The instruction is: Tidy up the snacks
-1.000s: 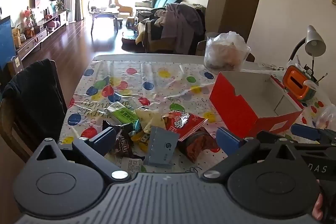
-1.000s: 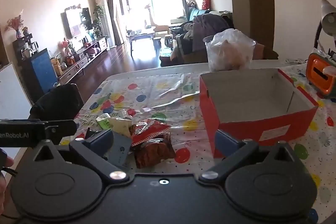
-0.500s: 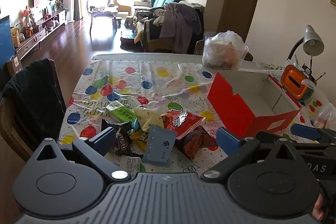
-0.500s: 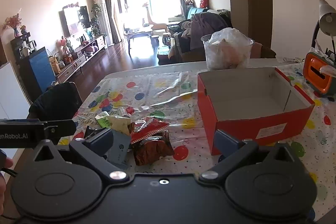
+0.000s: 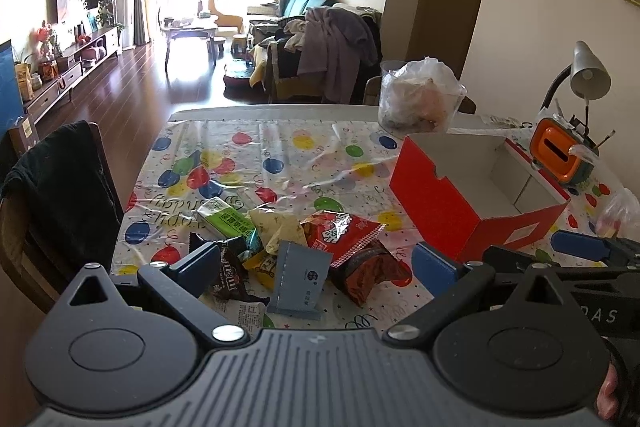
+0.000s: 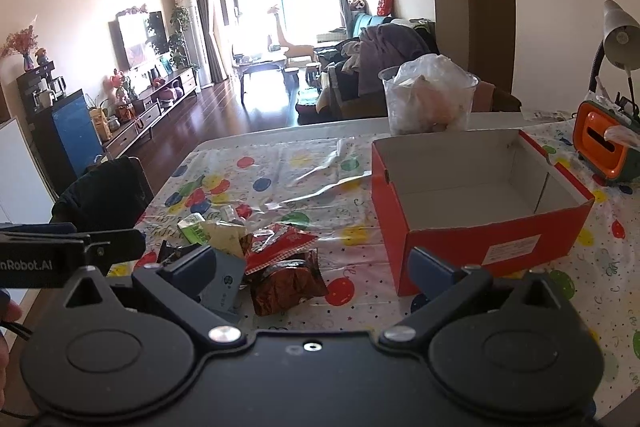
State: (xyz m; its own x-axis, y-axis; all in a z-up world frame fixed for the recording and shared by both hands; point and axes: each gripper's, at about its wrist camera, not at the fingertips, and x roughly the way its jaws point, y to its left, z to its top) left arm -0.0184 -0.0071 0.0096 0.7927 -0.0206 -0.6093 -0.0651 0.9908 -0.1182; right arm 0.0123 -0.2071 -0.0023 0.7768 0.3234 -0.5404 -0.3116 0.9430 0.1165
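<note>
step: approach, nothing picked | left hand-held gripper (image 5: pixel 318 261) and right hand-held gripper (image 6: pixel 312 265): jaws spread, empty | snack pile (image 5: pixel 296 247): bench near edge, left of empty red box (image 6: pixel 480 195) | next: close on one packet, carry into box

left gripper (image 5: pixel 318 263) spread wide, right gripper (image 6: pixel 316 267) likewise

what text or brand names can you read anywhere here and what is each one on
"nRobot.AI", cut off at the frame edge: on the left tool, seen from the right wrist.
"DAS": on the right tool, seen from the left wrist.
"m&m": on the brown candy packet.
"birthday", upside down: on the balloon tablecloth.
Too small or blurred: green packet, red snack bag, blue sachet, red box's white label.
</note>
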